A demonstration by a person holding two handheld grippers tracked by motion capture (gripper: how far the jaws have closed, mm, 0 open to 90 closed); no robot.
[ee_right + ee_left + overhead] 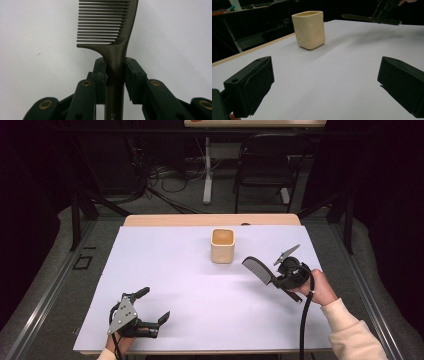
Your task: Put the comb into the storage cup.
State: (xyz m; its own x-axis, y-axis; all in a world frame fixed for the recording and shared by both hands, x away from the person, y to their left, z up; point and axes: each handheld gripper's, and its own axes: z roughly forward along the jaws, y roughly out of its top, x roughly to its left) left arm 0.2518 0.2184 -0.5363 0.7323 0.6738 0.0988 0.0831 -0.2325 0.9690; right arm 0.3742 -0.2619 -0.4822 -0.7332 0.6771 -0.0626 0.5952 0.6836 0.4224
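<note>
the table [165, 270] bore a cup [222, 245] near its far middle. the left gripper [150, 307] rested wide open and empty. the right gripper [276, 279], clamped on the comb [257, 269] handle, held it above the table right of the cup, likely for dropping in.

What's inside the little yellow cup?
From the high view, the cream cup looks empty: just its tan inner walls show. Its near wall hides part of the bottom. The comb is outside it, clamped in the right gripper.
</note>
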